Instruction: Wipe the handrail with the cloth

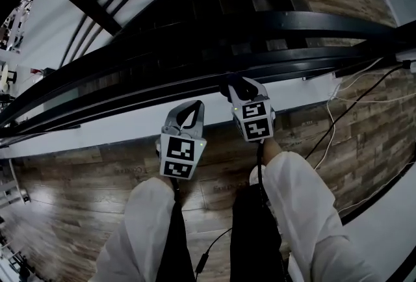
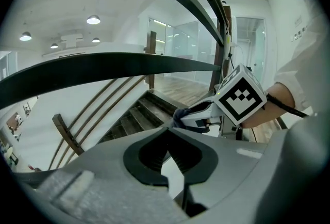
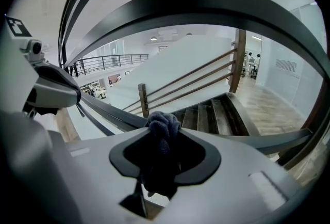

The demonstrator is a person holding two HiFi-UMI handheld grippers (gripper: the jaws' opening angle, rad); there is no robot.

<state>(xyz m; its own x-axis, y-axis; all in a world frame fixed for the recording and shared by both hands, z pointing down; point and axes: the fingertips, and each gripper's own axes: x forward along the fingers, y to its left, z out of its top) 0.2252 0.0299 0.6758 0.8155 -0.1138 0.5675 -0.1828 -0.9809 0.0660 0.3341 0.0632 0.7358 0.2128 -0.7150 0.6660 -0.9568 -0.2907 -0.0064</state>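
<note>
Right gripper (image 1: 239, 89) clamped on the dark cloth (image 3: 163, 138), wadded up at the near handrail (image 3: 111, 113), left gripper (image 2: 166, 129) closed on nothing just left; risk: small wad, so bare jaws could scrape the rail or the cloth pull out under drag.

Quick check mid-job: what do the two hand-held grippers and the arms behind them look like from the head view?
Both the left hand-held gripper and the right hand-held gripper are light grey shells with dark jaw pads. Each carries a cube of black-and-white square markers. White sleeves cover both arms; a thin black cable trails back from the right one.
</note>
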